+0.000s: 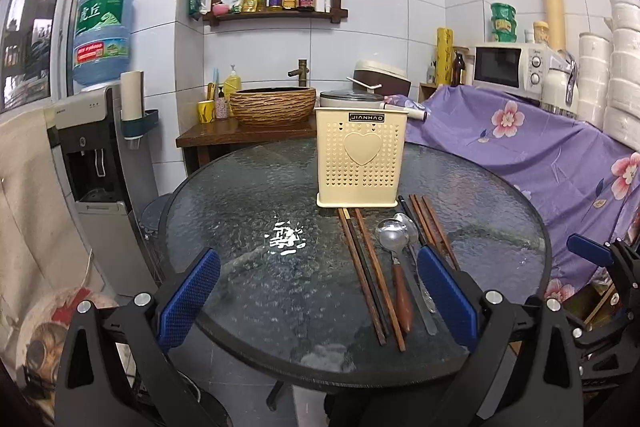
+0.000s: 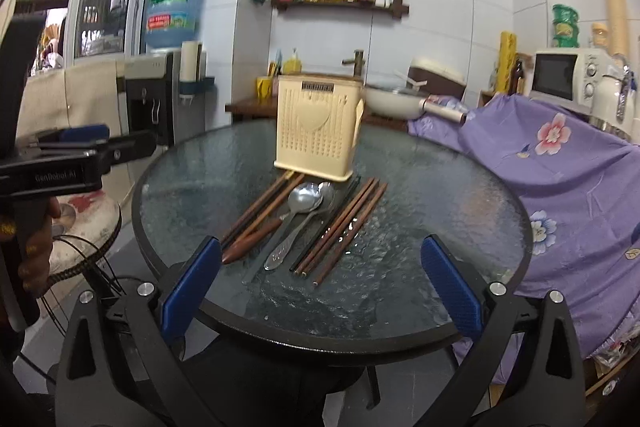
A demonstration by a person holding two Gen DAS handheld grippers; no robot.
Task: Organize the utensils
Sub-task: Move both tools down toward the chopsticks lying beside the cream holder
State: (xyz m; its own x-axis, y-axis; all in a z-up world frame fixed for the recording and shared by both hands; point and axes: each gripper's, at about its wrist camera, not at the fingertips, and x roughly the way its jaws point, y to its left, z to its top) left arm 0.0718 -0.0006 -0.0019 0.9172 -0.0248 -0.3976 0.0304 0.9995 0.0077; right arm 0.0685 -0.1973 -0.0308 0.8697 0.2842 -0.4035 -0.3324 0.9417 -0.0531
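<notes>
A cream holder stands upright toward the far side of the round glass table, with a raised heart on its perforated front. From both views its top opening is out of sight, so I cannot tell what is in it; through the holes nothing can be made out. In the right wrist view the holder looks blurred and its label cannot be read.

The utensils lie flat on the glass just in front of the holder, their far ends touching or almost touching its base. One group of chopsticks lies on the left, two spoons in the middle with bowls overlapping, and a second group of chopsticks on the right. One spoon has a brown wooden handle, the other a metal one. A dark, thin stick lies between the spoons and the right group; what it is I cannot tell.

The left gripper hovers over the near edge of the table, jaws wide apart and empty; its right finger covers the near ends of the right chopsticks. The right gripper is likewise spread wide with nothing between its pads, over the near rim

A pot behind the holder is half hidden by it
</notes>
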